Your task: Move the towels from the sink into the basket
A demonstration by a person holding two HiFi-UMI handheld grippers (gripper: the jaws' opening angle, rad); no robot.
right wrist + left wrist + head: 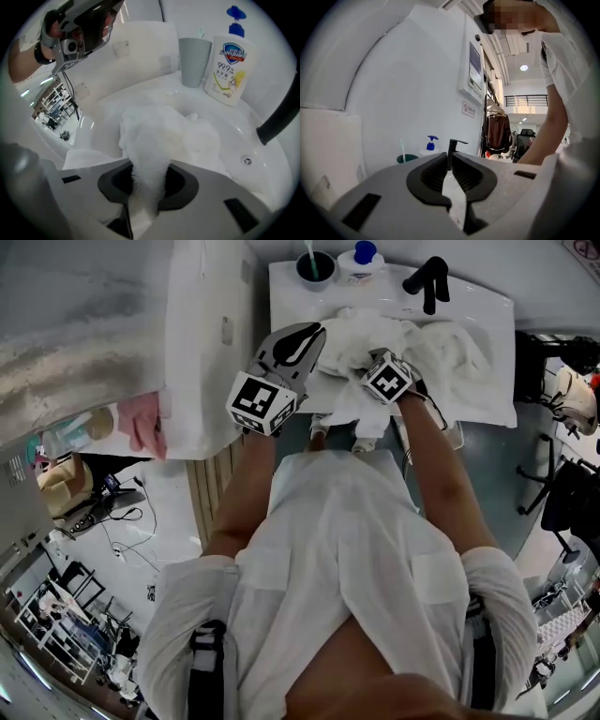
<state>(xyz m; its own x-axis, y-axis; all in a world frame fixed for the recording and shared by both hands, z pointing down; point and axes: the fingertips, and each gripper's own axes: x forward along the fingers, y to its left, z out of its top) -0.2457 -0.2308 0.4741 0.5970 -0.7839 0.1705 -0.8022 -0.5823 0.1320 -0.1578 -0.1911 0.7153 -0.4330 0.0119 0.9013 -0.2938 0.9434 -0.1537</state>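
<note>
Right gripper view: cup, soap bottle, faucet behind towel.

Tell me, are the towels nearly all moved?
Nothing is moved yet: the white towels lie in the sink. In hand: the right gripper pinches one towel fold; the left gripper is empty. Left: carrying every towel to the basket.

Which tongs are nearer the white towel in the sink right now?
Right. The right tongs are clamped on a fold of the towel in the sink. The left tongs hover empty just beside the towel's left edge, over the sink's rim.
</note>
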